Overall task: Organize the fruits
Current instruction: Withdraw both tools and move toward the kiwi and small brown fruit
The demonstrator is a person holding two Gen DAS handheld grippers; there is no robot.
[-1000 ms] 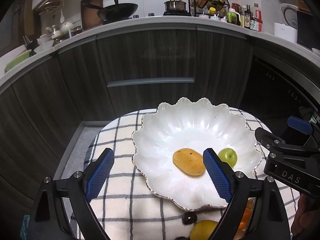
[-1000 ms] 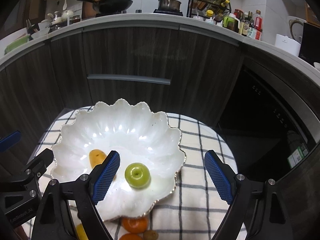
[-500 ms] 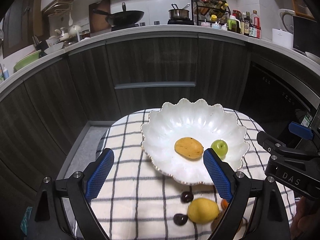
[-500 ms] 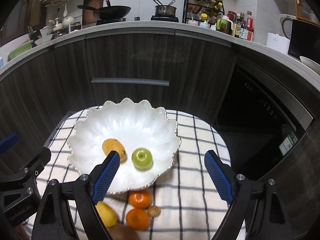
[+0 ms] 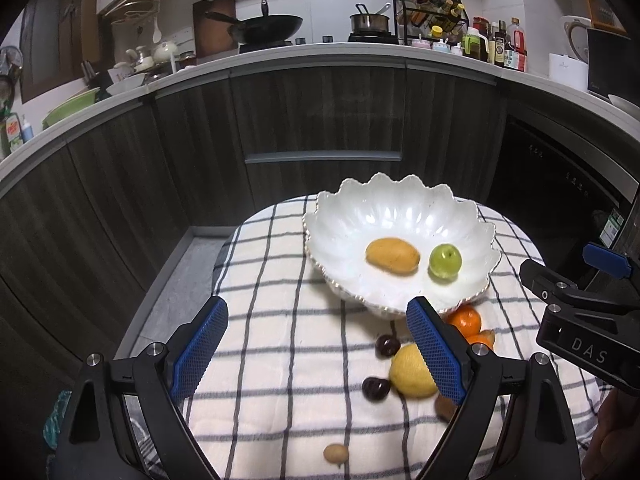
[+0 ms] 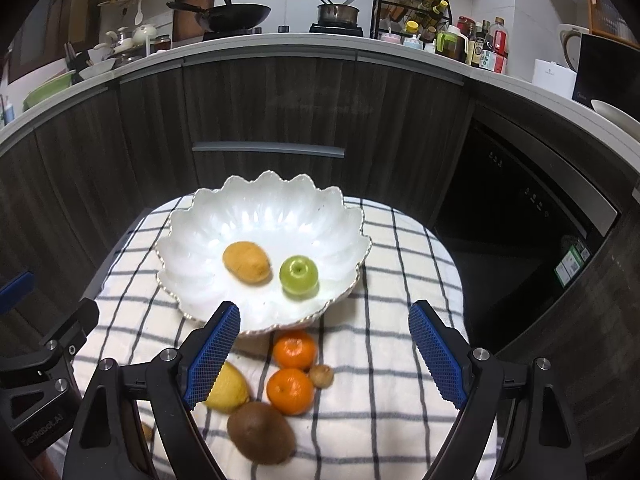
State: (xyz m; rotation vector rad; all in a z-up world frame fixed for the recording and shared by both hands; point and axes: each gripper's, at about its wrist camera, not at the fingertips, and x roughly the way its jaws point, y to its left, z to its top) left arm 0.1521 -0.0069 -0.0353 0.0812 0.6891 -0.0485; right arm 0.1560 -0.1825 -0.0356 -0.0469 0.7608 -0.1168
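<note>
A white scalloped bowl (image 5: 400, 204) (image 6: 256, 200) stands on a checked cloth (image 5: 280, 320) and holds a mango (image 5: 393, 255) (image 6: 246, 261) and a green apple (image 5: 445, 261) (image 6: 299, 274). In front of the bowl lie two oranges (image 6: 294, 350) (image 6: 290, 391), a lemon (image 5: 410, 372) (image 6: 228, 390), a kiwi (image 6: 262, 432), two dark cherries (image 5: 387, 346) (image 5: 376, 389) and small brown fruits (image 6: 321, 375) (image 5: 335, 453). My left gripper (image 5: 316, 348) is open and empty, above the cloth left of the loose fruit. My right gripper (image 6: 324, 352) is open and empty, above the oranges.
Dark kitchen cabinets (image 6: 272, 112) curve behind the small table, with a dishwasher front (image 6: 520, 200) to the right. The counter above carries a wok (image 6: 228, 14), a pot (image 6: 336, 12) and several bottles (image 6: 472, 46). A grey floor strip (image 5: 176, 280) lies to the left.
Both grippers have pulled back and up from the bowl, which now sits farther away. The loose fruit in front of the bowl has come into view. Both jaws stay open.
</note>
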